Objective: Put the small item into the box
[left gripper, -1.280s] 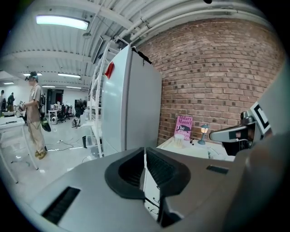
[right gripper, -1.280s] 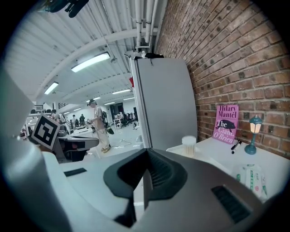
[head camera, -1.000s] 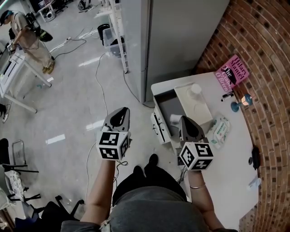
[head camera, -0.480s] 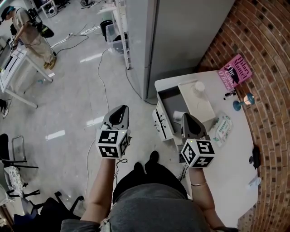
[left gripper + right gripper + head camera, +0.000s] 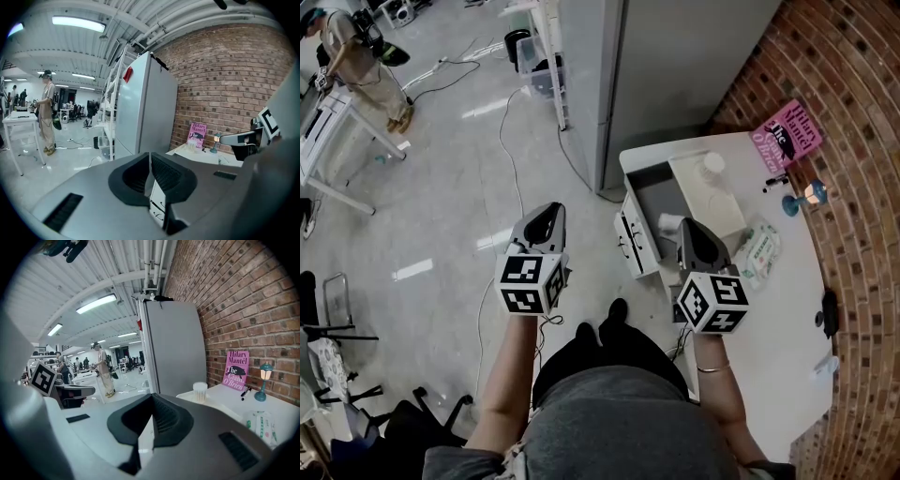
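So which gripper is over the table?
The right gripper, above the white table beside the open box. The left gripper is off to the side, over the floor.

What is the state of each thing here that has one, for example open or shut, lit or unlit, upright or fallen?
left gripper, shut, nothing between the jaws
right gripper, shut, nothing between the jaws
box, open at the top
lamp, lit
book, closed
swab jar, upright
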The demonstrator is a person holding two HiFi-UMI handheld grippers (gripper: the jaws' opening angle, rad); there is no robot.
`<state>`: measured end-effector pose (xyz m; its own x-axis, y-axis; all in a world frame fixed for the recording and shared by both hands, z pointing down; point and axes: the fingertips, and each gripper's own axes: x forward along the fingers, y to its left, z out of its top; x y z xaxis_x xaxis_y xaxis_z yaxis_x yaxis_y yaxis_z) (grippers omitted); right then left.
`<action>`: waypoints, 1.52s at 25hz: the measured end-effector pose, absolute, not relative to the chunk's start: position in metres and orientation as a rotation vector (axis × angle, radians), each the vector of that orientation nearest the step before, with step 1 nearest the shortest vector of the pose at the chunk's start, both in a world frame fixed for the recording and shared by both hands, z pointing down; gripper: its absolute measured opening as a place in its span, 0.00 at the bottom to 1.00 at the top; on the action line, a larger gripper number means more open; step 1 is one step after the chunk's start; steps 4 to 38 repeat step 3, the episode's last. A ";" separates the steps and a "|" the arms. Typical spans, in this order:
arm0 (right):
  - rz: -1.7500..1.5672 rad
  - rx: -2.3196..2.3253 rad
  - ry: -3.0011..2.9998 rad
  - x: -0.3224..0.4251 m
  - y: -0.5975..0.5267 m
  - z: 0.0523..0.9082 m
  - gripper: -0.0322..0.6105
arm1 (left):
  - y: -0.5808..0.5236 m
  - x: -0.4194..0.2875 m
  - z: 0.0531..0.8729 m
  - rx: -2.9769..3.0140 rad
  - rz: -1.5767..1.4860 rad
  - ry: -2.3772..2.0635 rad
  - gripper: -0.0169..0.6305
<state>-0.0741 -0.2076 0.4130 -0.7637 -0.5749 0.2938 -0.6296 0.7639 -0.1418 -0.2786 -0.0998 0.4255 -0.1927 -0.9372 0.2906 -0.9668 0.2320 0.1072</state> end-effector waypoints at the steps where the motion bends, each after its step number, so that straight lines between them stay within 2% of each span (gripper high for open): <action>1: 0.342 0.946 -2.726 -0.074 -0.208 0.413 0.05 | -0.100 -0.278 0.426 1.777 0.145 -2.214 0.08; 38: 0.342 0.947 -2.724 -0.072 -0.208 0.415 0.05 | -0.100 -0.277 0.427 1.777 0.148 -2.210 0.08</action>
